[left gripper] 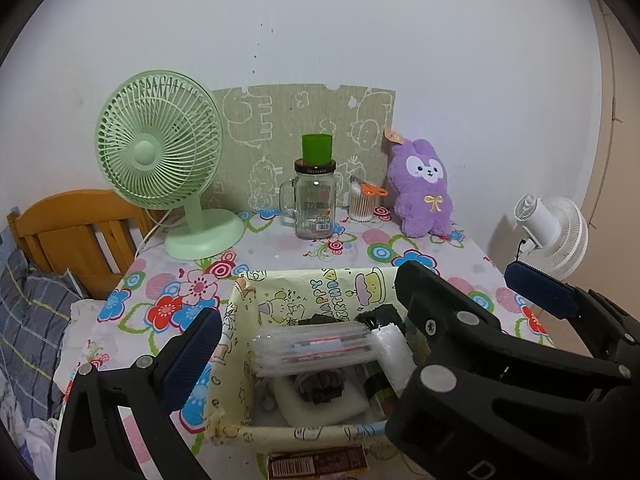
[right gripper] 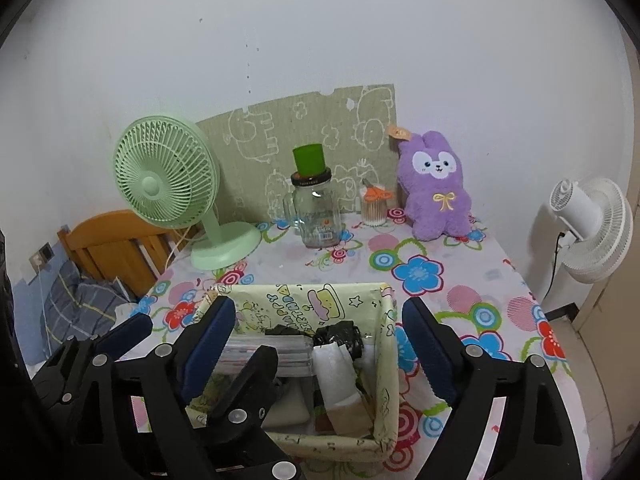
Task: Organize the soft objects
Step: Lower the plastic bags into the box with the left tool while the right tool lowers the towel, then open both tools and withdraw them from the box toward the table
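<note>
1. Both claws hang over the near end of the table, each spread wide and holding nothing. The left claw (left gripper: 316, 320) and the right claw (right gripper: 320, 308) overlap, so that one left finger sits between the two right fingers, above the basket.
2. The table (right gripper: 480, 272) has a floral cloth and stands against a white wall.
3. A wooden bedhead (left gripper: 72, 232) is to the left of the table.
4. The green fan (left gripper: 158, 152) stands at the back left of the table, facing forward.
5. A patterned board (left gripper: 280, 120) leans on the wall behind the fan and jar.
6. A white fan (right gripper: 592, 228) stands off the table's right edge.
7. The basket (left gripper: 320, 292) sits at the near middle of the table, open on top, under both claws.
8. The plush (left gripper: 424, 188), a purple bunny, sits upright at the back right of the table, well apart from the basket.
9. A glass jar (left gripper: 314, 204) stands at the back centre, with a green cup (left gripper: 317, 148) on its lid.
10. A swab pot (left gripper: 360, 204) stands between jar and plush, with orange scissors (left gripper: 376, 190) on top.
11. Inside the basket lie a clear bag (left gripper: 312, 348), a white roll (left gripper: 394, 348) beside it and a dark cloth (left gripper: 320, 386) beneath the bag.
12. A brown packet (left gripper: 316, 464) lies just in front of the basket.
</note>
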